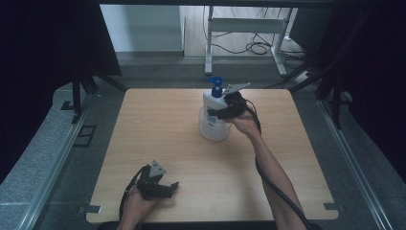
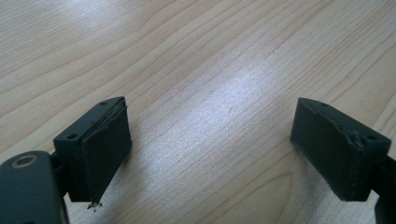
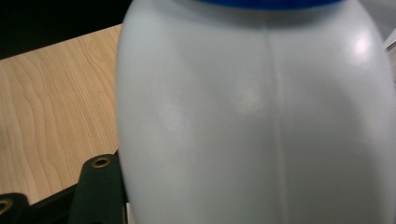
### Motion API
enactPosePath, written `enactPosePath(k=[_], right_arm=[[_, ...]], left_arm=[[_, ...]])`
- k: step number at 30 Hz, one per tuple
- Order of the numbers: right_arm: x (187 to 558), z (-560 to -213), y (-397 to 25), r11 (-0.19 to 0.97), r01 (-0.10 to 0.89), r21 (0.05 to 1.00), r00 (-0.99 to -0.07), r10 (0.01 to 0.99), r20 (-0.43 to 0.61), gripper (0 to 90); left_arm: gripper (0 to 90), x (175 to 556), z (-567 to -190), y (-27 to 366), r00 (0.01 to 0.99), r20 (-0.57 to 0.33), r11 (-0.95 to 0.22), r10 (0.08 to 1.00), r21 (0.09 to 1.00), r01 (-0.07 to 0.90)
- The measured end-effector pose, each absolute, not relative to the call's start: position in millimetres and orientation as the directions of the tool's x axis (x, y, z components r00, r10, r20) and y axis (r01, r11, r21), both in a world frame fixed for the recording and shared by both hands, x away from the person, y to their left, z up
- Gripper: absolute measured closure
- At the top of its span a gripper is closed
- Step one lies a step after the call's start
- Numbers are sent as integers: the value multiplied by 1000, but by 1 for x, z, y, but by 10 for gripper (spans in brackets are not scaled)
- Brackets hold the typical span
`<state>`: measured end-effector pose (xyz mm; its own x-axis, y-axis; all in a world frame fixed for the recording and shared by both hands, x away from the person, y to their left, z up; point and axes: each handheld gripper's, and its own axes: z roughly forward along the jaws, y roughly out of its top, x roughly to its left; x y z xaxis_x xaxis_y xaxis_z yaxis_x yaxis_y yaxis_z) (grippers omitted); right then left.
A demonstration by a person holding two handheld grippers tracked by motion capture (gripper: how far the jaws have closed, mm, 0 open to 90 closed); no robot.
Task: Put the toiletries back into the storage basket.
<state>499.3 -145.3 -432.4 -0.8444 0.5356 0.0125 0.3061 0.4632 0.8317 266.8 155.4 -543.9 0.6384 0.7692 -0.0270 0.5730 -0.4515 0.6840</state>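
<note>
A white pump bottle (image 1: 210, 100) with a blue pump head (image 1: 216, 85) stands at the back middle of the wooden table (image 1: 158, 129). Its lower part is inside a translucent round tub (image 1: 214, 130). My right gripper (image 1: 216, 113) reaches in from the right and is shut on the bottle's body. In the right gripper view the white bottle (image 3: 257, 116) is very close, and one black finger (image 3: 97, 186) presses against its left side. My left gripper (image 1: 171, 188) rests low near the table's front left edge. It is open (image 2: 210, 135), with bare wood between its pads.
Grey floor and metal rails (image 1: 62, 143) surround the table. A white desk frame (image 1: 244, 28) with cables stands behind it. Bare wood lies between the two grippers.
</note>
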Motion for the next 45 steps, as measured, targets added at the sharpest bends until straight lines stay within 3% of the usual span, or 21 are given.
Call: enactPosePath(k=[9,18,28,35,45], right_arm=[[500,-434,-148,448,330,831,-842,538,45,329],[496,-430,-149,439,319,840,-841,540,37,164],[490,-426,-149,442,309,842,-835,550,17,118],[487,-424,-151,456,304,837,-829,559,-3,13],[480,-418,-156,456,301,838,-828,561,-8,0]], left_arm=[[116,267,-544,156,640,-25,-454,768,684,571],[116,267,-544,155,640,-25,-453,768,685,571],[116,267,-544,155,639,-25,-452,769,685,571],[116,267,-544,155,637,-24,-452,770,684,572],[116,267,-544,155,638,-24,-451,770,686,571]])
